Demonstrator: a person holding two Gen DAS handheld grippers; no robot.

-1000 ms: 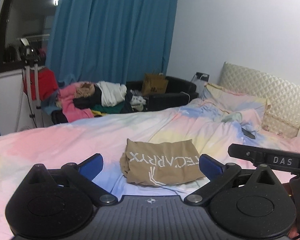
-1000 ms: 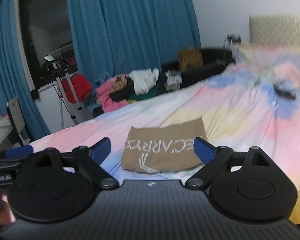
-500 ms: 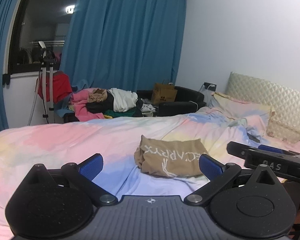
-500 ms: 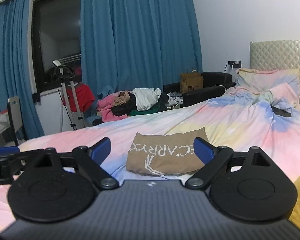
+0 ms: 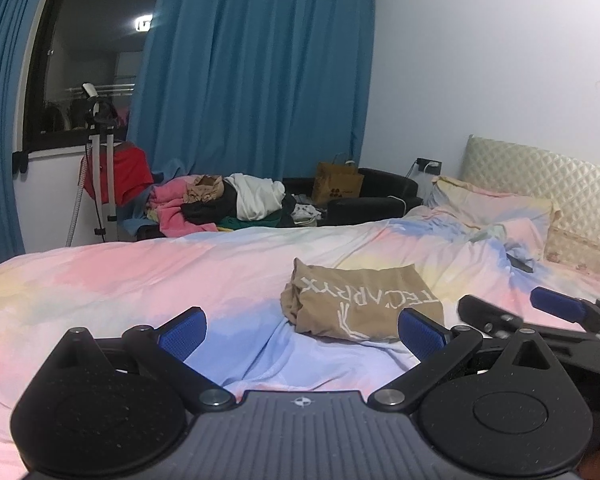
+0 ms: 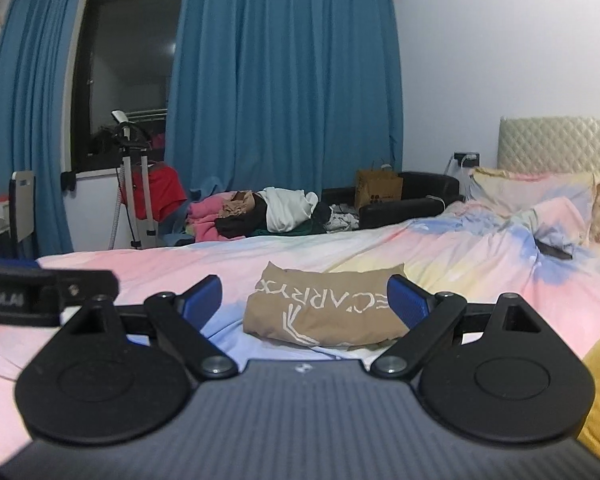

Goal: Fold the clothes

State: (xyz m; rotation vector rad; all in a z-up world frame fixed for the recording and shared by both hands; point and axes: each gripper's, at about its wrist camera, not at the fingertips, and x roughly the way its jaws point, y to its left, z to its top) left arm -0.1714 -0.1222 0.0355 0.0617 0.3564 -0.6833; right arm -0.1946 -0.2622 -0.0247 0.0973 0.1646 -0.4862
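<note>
The bed with its pastel cover takes most of both views, and its soft, wrinkled surface is the first risk: a fold pressed into it can sink and lose its shape, and the tongs can catch the cover together with the garment. The tan folded shirt lies near the middle of the bed, well apart from the pillows at the headboard end and from the heap of unfolded clothes beyond the far edge. It already looks like a compact packet, so a careless grasp on only the top layer would probably pull it open again. The left tongs and the right tongs both stand wide open, holding nothing, close side by side; I think they can bump each other when they reach for the same edge.
</note>
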